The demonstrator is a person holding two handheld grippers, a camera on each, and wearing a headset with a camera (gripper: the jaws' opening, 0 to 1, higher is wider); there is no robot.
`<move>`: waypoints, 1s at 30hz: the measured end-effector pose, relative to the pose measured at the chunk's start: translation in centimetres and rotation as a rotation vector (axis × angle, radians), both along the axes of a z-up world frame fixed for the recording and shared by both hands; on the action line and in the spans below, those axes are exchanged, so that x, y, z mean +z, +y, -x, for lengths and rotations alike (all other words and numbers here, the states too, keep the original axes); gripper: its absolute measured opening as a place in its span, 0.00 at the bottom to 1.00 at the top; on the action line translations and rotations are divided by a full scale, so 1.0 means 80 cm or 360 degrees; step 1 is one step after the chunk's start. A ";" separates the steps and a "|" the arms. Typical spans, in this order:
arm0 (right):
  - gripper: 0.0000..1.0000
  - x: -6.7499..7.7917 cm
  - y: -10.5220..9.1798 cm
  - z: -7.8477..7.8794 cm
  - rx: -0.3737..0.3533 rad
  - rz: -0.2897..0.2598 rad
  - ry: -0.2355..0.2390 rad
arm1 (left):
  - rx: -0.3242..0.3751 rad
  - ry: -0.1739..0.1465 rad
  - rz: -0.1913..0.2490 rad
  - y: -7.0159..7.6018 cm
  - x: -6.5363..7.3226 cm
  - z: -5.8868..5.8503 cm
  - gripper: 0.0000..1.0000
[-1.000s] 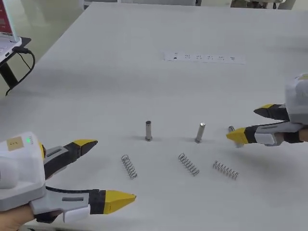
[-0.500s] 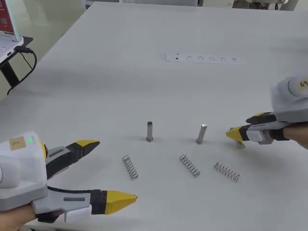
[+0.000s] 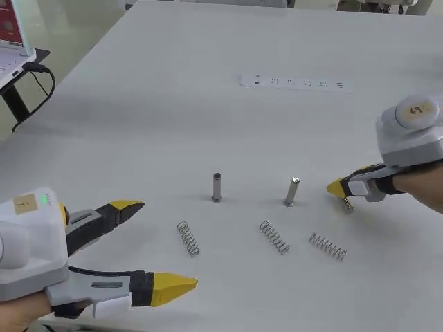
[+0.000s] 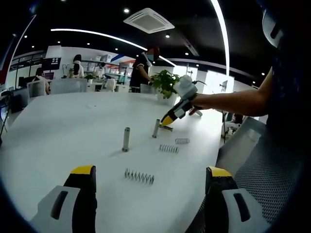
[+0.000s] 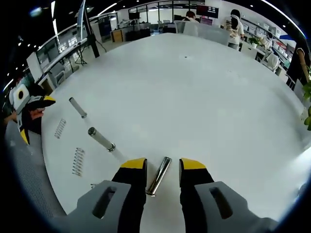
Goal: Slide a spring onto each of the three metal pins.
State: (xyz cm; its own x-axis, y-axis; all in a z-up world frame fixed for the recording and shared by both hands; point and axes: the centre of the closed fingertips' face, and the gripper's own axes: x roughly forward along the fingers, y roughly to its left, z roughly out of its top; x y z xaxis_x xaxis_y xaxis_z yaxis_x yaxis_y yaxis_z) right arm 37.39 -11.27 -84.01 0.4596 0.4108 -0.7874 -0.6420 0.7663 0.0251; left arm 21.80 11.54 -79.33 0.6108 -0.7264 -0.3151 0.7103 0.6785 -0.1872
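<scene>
Three metal pins stand in a row on the white table: left pin (image 3: 217, 187), middle pin (image 3: 291, 191), right pin (image 3: 345, 203). Three springs lie in front of them: (image 3: 187, 238), (image 3: 274, 236), (image 3: 327, 246). My right gripper (image 3: 337, 187) reaches in from the right, and its jaws are narrowed to either side of the right pin (image 5: 159, 175). A thin gap still shows beside that pin in the right gripper view. My left gripper (image 3: 156, 243) hovers wide open at the near left with nothing in it. The nearest spring (image 4: 139, 176) lies just ahead of its jaws.
A white power strip (image 3: 296, 83) lies flat further back on the table. A laptop (image 3: 10, 41) and a black cable (image 3: 38, 79) sit on a stand off the table's left edge. Chairs and people are in the far background.
My right gripper has come down and left to the right pin, and its jaws have narrowed from wide open to close beside it. The left gripper has stayed put.
</scene>
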 end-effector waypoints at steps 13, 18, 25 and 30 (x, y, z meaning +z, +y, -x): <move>0.14 -0.010 -0.004 -0.002 -0.0086 0.0087 0.0103 | 0.0001 0.0006 0.0008 0.001 -0.002 0.000 0.89; 0.13 -0.012 -0.003 -0.004 -0.0110 0.0103 0.0121 | -0.0001 0.0008 0.0008 0.001 -0.003 0.001 0.89; 0.12 -0.016 -0.003 -0.004 -0.0135 0.0152 0.0160 | 0.0000 0.0009 0.0008 0.001 -0.003 0.000 0.89; 0.10 -0.020 -0.003 -0.003 -0.0133 0.0183 0.0191 | 0.0000 0.0012 0.0005 0.002 -0.004 0.001 0.88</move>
State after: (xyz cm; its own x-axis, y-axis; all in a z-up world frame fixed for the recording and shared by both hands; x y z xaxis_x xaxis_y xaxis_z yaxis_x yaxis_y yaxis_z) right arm 37.62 -11.50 -85.57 0.3881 0.2796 -0.8782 -0.5739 0.8189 0.0071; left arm 21.74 11.69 -79.67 0.6081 -0.7276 -0.3174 0.7090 0.6777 -0.1950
